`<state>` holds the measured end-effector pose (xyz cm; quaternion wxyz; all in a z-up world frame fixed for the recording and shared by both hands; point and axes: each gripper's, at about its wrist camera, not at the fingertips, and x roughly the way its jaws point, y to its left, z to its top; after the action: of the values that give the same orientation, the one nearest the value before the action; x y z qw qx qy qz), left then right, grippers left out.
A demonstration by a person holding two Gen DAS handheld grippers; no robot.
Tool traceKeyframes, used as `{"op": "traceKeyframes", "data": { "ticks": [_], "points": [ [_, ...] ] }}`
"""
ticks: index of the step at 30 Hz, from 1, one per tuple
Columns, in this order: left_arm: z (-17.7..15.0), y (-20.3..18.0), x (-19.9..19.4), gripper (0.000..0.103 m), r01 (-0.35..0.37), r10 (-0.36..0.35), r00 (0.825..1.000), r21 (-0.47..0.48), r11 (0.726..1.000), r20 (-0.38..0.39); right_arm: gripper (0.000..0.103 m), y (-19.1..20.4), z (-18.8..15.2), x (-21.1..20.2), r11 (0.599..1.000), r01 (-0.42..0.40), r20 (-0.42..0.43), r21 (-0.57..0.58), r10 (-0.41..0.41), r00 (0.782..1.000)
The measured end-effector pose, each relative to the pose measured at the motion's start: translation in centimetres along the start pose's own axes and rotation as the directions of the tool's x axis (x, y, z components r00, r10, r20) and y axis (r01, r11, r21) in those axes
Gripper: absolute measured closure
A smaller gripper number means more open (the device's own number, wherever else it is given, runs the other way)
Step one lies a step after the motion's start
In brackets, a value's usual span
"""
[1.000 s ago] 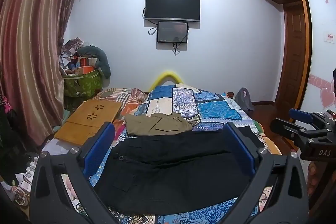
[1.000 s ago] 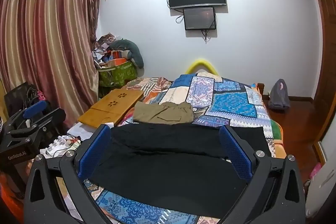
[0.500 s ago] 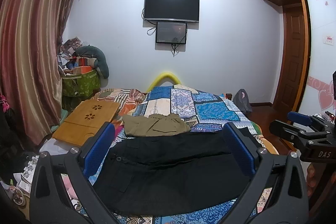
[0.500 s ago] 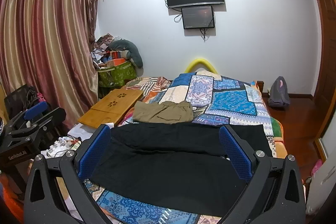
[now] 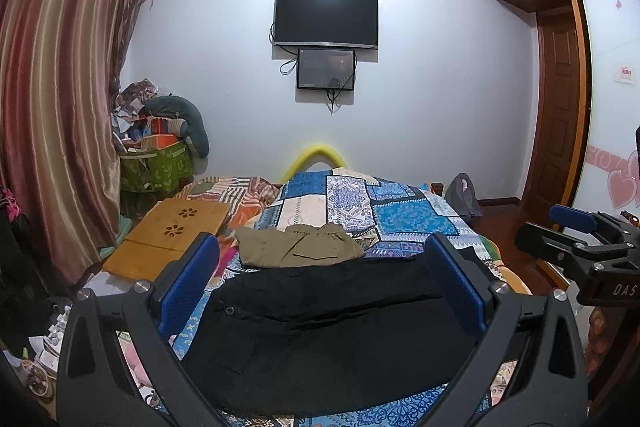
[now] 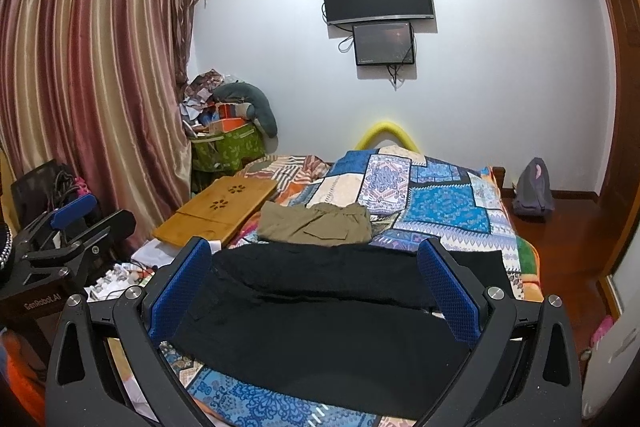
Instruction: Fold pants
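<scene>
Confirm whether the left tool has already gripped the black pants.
No, the left tool hangs open above the black pants, which lie flat on the bed, untouched.

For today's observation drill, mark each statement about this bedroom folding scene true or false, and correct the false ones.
1. The black pants lie spread on the patchwork quilt. True.
2. The left tongs grip the pants. False: they are open, above the fabric and holding nothing.
3. Folded khaki shorts lie beyond the black pants. True.
4. The right tongs are clamped shut. False: their blue pads stand wide apart.
5. The bamboo lap desk sits on top of the black pants. False: it rests off to their left, toward the curtain.
</scene>
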<state>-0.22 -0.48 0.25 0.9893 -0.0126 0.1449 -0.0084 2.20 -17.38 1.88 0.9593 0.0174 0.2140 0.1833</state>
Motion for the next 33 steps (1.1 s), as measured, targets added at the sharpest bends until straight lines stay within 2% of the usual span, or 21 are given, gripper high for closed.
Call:
{"op": "traceKeyframes", "data": {
  "ticks": [33],
  "points": [
    [0.4,-0.1,-0.9,0.0,-0.005,0.005,1.0,-0.01,1.0,0.028,0.0,1.3,0.2,-0.5,0.999,-0.011,0.03,-0.031,0.012,0.999]
  ]
}}
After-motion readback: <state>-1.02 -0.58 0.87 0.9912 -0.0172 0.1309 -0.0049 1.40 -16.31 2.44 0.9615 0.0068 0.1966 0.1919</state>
